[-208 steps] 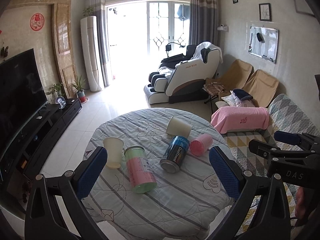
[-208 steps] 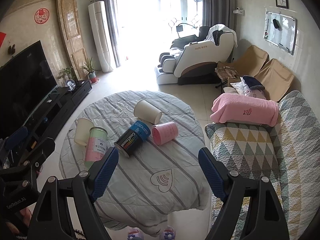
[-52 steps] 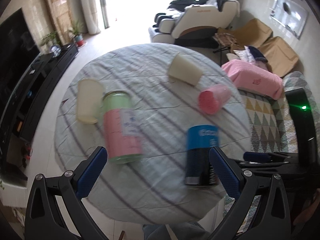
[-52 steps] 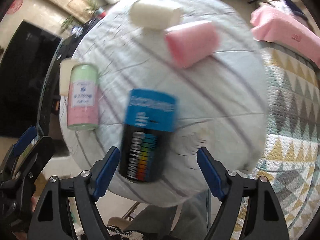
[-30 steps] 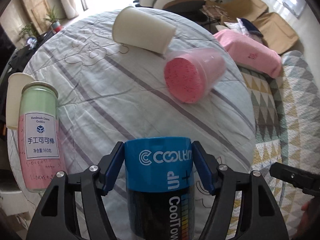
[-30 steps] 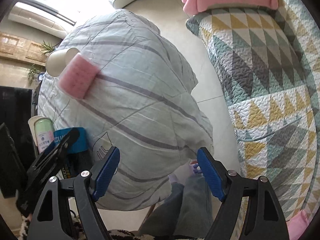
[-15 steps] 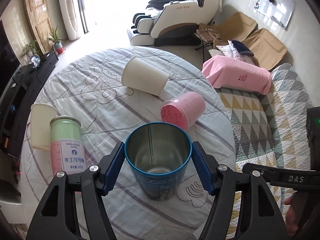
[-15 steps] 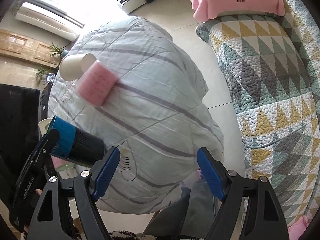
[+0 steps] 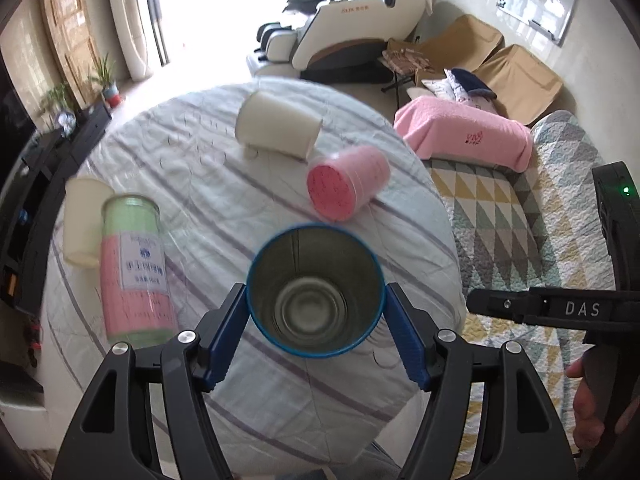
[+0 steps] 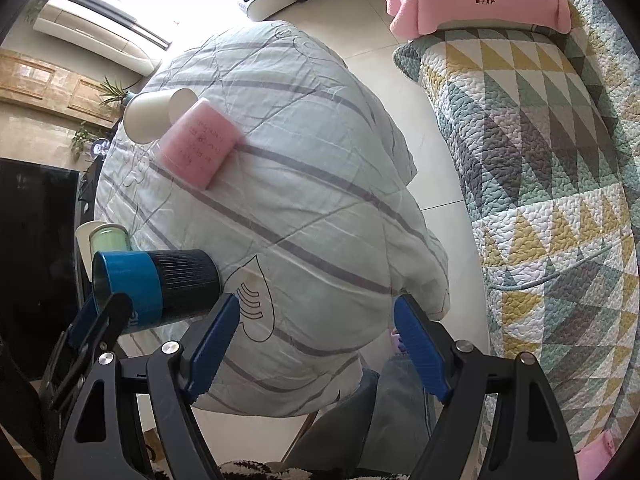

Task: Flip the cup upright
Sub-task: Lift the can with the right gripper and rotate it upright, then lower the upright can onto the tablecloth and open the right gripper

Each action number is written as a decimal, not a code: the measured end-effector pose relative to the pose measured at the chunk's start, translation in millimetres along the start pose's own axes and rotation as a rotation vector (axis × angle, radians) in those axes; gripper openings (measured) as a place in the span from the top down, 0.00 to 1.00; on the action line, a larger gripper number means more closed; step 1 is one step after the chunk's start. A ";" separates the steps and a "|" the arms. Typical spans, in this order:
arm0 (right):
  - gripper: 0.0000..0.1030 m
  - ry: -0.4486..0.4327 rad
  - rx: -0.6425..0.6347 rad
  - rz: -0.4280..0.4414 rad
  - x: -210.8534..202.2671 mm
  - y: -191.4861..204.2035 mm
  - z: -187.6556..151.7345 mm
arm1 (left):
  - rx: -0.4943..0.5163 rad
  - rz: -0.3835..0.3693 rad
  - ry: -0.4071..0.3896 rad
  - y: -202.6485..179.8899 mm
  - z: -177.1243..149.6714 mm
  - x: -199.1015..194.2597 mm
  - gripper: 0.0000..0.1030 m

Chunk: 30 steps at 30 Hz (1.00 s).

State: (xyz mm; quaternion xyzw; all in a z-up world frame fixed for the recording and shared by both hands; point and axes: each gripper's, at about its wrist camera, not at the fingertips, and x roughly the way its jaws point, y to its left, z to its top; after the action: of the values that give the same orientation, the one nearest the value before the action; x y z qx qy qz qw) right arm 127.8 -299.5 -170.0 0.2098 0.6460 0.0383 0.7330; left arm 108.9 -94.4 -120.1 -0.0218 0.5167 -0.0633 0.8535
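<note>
My left gripper (image 9: 316, 320) is shut on the blue and black can-shaped cup (image 9: 315, 307), its blue pads pressed on both sides of the rim. The cup's open mouth faces the camera and its metal inside shows. In the right wrist view the same cup (image 10: 160, 286) stands with its base on the round table's striped cloth (image 10: 304, 216), near the front edge, held by the left gripper. My right gripper (image 10: 316, 332) is open and empty, off the table's front right edge.
On the table lie a pink cup (image 9: 346, 187) on its side, a cream cup (image 9: 278, 130) on its side, a green and pink tin (image 9: 134, 270) and another cream cup (image 9: 82, 220). A quilted sofa (image 10: 560, 184) stands to the right.
The left gripper has tilted further over the cup, so I look more straight into its mouth. The cup has come down closer to the cloth. The right gripper has barely moved.
</note>
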 end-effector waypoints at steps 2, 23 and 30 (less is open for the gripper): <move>0.21 -0.002 -0.001 0.001 -0.2 0.2 -1.2 | -0.008 -0.003 0.020 0.0 -1.8 4.3 0.12; 0.21 -0.069 -0.047 -0.010 -30.7 18.7 -16.9 | -0.030 0.025 -0.069 6.1 -3.9 -37.1 0.06; 0.21 -0.121 -0.106 -0.019 -55.2 37.1 -31.5 | -0.031 0.024 -0.121 10.5 -9.3 -68.6 0.06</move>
State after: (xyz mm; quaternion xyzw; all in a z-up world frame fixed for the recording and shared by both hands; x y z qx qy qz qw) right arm 96.5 -275.8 -107.9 0.1665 0.5994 0.0525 0.7812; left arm 70.1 -74.7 -65.2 -0.0328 0.4652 -0.0437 0.8835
